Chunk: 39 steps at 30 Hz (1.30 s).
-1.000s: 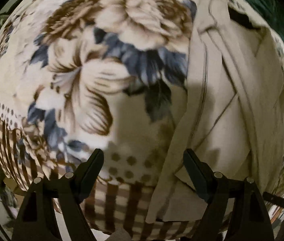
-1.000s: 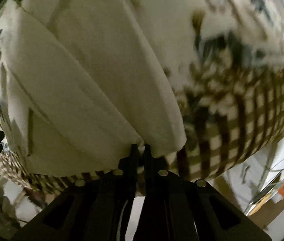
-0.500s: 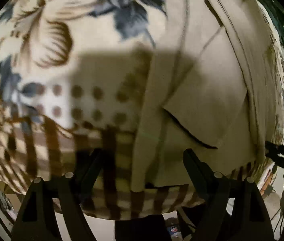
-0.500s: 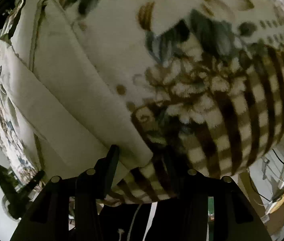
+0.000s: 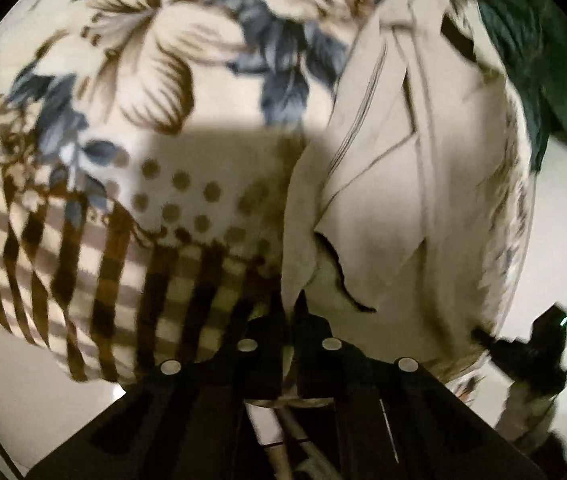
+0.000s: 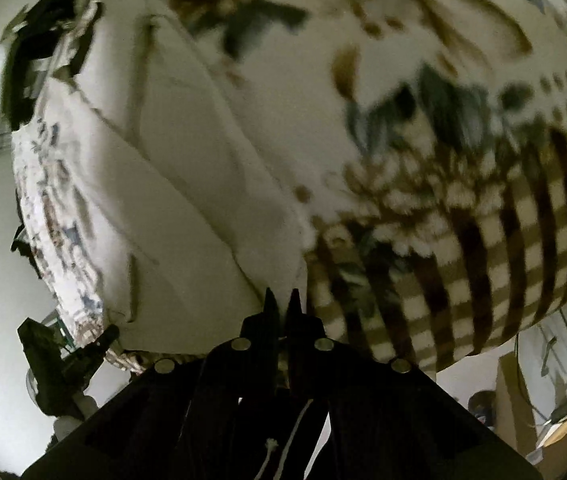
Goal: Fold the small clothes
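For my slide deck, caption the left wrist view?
Left gripper shut on beige garment's near edge atop floral blanket.

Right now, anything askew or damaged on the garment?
No damage visible. The beige cloth garment lies only partly folded on the floral plaid blanket, its layers slanting unevenly. Left tongs and right tongs are both shut on its near edge.

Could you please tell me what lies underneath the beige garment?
The beige garment lies on a floral and checked blanket, which shows all around it. What the blanket itself covers cannot be seen.
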Each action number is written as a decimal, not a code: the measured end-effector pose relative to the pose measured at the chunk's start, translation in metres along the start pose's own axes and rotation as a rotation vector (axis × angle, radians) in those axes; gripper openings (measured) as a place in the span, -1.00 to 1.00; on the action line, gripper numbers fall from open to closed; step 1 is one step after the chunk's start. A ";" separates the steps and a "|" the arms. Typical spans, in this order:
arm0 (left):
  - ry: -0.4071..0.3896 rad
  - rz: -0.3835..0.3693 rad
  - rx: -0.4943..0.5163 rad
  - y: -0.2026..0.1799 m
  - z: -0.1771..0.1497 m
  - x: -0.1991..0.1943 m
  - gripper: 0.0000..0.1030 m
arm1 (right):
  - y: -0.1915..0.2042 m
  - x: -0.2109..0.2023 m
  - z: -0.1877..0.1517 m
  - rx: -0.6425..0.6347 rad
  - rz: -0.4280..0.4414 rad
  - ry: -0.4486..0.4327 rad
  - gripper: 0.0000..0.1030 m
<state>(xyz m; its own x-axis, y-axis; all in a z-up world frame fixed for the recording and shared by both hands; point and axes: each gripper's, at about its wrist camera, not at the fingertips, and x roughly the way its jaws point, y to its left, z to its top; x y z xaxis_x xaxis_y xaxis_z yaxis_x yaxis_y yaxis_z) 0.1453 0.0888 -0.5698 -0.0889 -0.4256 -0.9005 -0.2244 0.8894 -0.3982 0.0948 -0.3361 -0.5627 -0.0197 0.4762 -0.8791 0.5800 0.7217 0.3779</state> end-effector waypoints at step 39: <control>-0.241 0.109 0.252 -0.092 0.157 -0.001 0.25 | 0.150 -0.031 0.147 -0.439 -0.187 -0.246 -0.28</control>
<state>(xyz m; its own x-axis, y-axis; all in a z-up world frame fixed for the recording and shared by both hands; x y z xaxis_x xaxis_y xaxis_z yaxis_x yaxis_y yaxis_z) 0.3186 0.0331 -0.5598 0.1390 -0.3013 -0.9433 0.0227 0.9533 -0.3012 0.3016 -0.3168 -0.5212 0.1317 0.2254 -0.9653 0.1887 0.9503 0.2477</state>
